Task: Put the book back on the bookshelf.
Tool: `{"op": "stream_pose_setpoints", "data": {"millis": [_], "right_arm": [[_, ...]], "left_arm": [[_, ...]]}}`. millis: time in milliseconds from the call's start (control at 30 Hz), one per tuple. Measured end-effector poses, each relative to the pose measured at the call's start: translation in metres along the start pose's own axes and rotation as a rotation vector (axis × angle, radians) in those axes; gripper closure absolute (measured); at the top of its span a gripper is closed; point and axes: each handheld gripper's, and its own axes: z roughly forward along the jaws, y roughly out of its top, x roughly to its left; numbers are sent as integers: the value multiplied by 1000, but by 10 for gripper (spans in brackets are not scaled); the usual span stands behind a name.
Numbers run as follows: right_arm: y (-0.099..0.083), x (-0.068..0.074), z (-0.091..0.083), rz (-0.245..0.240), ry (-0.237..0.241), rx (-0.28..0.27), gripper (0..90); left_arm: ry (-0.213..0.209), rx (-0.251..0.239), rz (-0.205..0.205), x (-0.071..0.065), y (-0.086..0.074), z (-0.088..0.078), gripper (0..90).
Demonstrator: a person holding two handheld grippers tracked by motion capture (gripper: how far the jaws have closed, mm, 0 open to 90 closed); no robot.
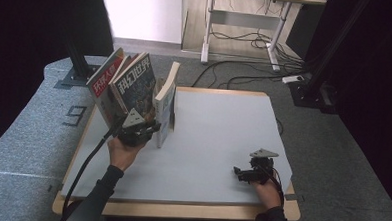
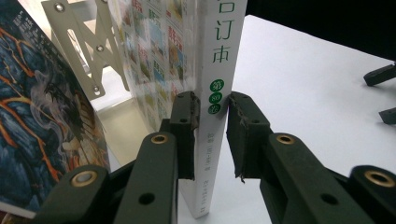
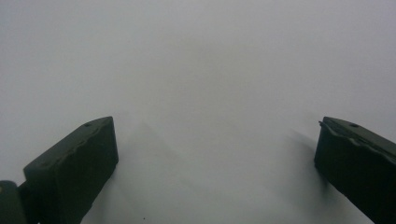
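The white book (image 2: 217, 70) stands upright on its lower edge near the left edge of the table (image 1: 222, 141), about halfway between the near edge and the far edge. Its spine, with printed characters and small green round marks, faces the left gripper (image 2: 212, 135). The two black jaws of this gripper are one on each side of the spine, low on the book. The left jaw presses on the spine, and the right jaw seems to touch its edge, so the gripper is clenched on the book. In the high view the hand (image 1: 123, 152) with a dark sleeve holds this gripper just in front of the book.

Just to the left of the white book, two magazines lean toward the left edge of the table: the dark blue magazine (image 1: 135, 85) is nearer to the book and the red magazine (image 1: 105, 81) is behind it. A pale metal bookend (image 2: 88, 46) with triangular holes shows between the blue magazine and the white book.

The right gripper (image 3: 217, 154) is well apart, near the near right corner of the table. Its jaws stand wide over the bare grey surface and hold nothing.
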Motion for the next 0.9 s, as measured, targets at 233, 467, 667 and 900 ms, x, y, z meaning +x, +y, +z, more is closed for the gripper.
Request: {"op": "stream_pose_setpoints", "data": {"millis": [233, 467, 667, 900], "right_arm": [[0, 0, 0, -3, 0, -1, 0], [0, 0, 0, -2, -1, 0, 0], [0, 0, 0, 0, -1, 0, 0], [0, 0, 0, 0, -1, 0, 0]], "left_arm": [[10, -1, -11, 5, 3, 6, 729], [21, 6, -13, 8, 7, 12, 729], [20, 9, -16, 8, 9, 18, 726], [5, 13, -9, 5, 12, 24, 715]]}}
